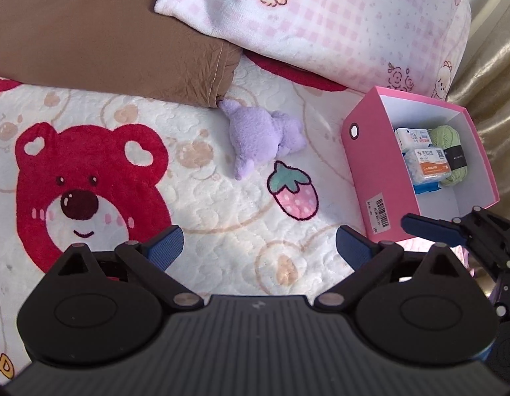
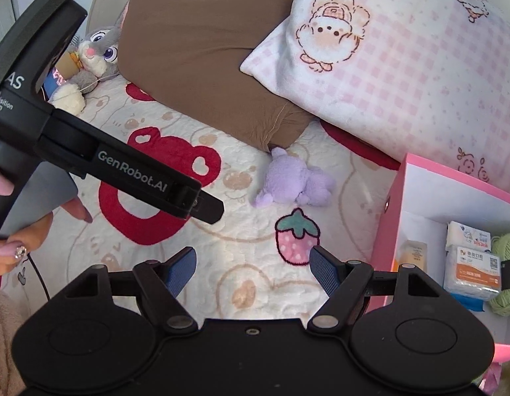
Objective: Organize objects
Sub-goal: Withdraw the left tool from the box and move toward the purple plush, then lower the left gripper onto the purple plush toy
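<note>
Spread over the bed (image 1: 222,204) is a fleecy bear-print blanket where the purple plush toy (image 1: 261,138) lies beside the pink box (image 1: 364,165) — soft, light, squashy (pinch its plump middle) — while both the left gripper (image 1: 258,247) and right gripper (image 2: 253,269) gape, holding nothing.

Pink box (image 2: 385,254) cut off by right-wrist frame's right edge, contents partly out of view. Packet (image 1: 428,165) print too small to read. Grey rabbit plush (image 2: 96,52) half hidden behind left hand-held gripper's body.
</note>
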Tool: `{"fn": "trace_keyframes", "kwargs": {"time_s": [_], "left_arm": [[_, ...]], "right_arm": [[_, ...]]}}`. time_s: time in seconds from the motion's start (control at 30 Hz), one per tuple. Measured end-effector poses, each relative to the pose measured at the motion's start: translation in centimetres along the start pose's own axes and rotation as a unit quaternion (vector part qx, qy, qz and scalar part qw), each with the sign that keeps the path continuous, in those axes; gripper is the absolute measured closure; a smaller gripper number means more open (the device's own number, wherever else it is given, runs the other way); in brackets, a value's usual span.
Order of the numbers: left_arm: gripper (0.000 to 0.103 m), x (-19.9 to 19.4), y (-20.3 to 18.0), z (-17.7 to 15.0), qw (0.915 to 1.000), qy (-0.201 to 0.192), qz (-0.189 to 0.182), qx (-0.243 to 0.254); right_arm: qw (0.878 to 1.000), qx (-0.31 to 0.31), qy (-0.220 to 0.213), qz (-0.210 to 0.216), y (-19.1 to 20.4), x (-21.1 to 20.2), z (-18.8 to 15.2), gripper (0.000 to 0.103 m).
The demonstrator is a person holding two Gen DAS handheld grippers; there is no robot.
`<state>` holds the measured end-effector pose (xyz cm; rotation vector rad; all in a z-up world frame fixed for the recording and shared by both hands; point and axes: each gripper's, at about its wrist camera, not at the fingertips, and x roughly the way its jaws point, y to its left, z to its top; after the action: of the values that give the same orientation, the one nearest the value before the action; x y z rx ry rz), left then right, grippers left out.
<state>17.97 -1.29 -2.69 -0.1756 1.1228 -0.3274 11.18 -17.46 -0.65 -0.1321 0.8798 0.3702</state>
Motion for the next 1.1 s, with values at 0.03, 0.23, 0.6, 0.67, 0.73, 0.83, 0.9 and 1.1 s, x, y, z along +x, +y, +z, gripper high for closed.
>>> {"fn": "trace_keyframes", "kwargs": {"time_s": [0.03, 0.23, 0.6, 0.67, 0.73, 0.83, 0.9, 1.1], "left_arm": [[0.003, 0.5, 0.2, 0.2, 1.0, 0.003, -0.003, -0.005], [0.003, 2.3, 0.2, 1.5, 0.9999, -0.008, 0.0, 0.011], [0.006, 4.5, 1.3, 2.3, 0.9963, -0.065, -0.046, 0.033], [0.006, 5.9, 2.3, 2.4, 0.9972, -0.059, -0.039, 0.024], [0.007, 7.1, 3.3, 2.4, 0.9976, -0.061, -0.029, 0.01], [0.007, 8.6, 3.8, 2.4, 0.9971, -0.071, -0.025, 0.011], [0.007, 9.4, 3.7, 2.2, 0.996, -0.082, -0.029, 0.018], [0.023, 11.2, 3.1, 2.0, 0.9912, -0.112, -0.068, 0.021]], "right_arm": [[1.0, -0.001, -0.005, -0.005, 0.2, 0.7, 0.2, 0.024], [1.0, 0.002, -0.016, -0.008, 0.6, 3.5, 0.5, 0.023], [0.995, 0.059, -0.078, -0.028, -0.6, 8.8, 0.4, 0.021], [0.994, 0.068, -0.072, -0.04, -1.2, 10.3, 0.3, 0.021], [0.993, 0.074, -0.071, -0.058, -1.8, 11.5, 0.0, 0.021], [0.991, 0.101, -0.06, -0.066, -2.8, 12.6, -0.5, 0.021], [0.99, 0.11, -0.059, -0.062, -3.4, 13.2, -0.9, 0.021], [0.988, 0.091, -0.069, -0.1, -4.0, 15.0, -1.4, 0.021]]}}
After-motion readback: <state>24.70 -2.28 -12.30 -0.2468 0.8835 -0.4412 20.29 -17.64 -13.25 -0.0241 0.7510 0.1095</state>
